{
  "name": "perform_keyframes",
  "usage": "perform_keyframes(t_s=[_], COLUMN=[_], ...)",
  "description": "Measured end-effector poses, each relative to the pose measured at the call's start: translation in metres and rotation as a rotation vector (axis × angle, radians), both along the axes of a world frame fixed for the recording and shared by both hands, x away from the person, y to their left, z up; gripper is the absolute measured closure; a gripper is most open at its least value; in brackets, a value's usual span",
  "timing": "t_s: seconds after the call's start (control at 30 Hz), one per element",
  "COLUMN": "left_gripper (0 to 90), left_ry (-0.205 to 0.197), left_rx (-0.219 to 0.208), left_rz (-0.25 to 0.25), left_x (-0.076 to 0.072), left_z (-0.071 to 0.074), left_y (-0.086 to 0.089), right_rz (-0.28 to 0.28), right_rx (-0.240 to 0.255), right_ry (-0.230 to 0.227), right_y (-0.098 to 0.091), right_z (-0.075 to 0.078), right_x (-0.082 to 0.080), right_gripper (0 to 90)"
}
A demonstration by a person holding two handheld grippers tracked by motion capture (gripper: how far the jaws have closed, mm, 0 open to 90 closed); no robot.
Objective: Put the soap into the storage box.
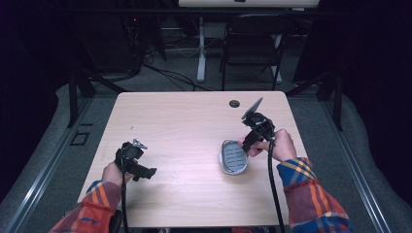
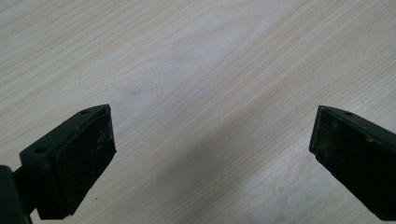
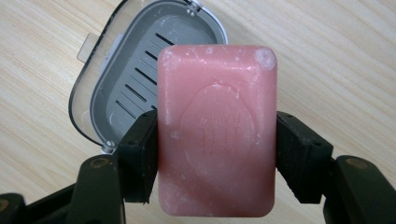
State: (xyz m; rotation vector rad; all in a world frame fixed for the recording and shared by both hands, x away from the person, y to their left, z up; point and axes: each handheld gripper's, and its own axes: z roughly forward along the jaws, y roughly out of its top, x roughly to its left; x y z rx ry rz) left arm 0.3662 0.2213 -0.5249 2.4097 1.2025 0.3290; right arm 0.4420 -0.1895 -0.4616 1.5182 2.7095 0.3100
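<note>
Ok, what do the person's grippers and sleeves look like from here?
Both grippers, left gripper and right gripper, are black, each with two blocky jaws faced with flat, scuffed black pads. A black cable trails from each. A grey three-cornered plate tops the right one. The sleeves are plaid flannel in orange-red, blue and yellow.
</note>
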Motion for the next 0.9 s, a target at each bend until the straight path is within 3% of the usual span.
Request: perform_keyframes(t_s=[0.17,0.27,0.47,0.9], left_gripper=[0.2,0.2,0.2,0.2], left_ry=[-0.005,-0.001,0.0,-0.001], left_rx=[0.002,0.001,0.001,0.0], left_rz=[0.001,-0.001,-0.003,-0.006], left_x=[0.0,0.0,0.0,0.0], left_z=[0.0,0.0,0.0,0.0], left_y=[0.0,0.0,0.0,-0.001], right_rz=[0.028,0.014,0.04,0.059], right_rx=[-0.017,-0.004,-0.031,-0.056], right_ry=[0.017,0.009,0.031,0.034], right_y=[0.006,0.011,0.019,0.034], right_z=[-0.001,-0.004,-0.006,-0.013], right_x=[0.003,0.003,0.005,0.007], right_gripper=[37.2,37.2,37.2,37.2])
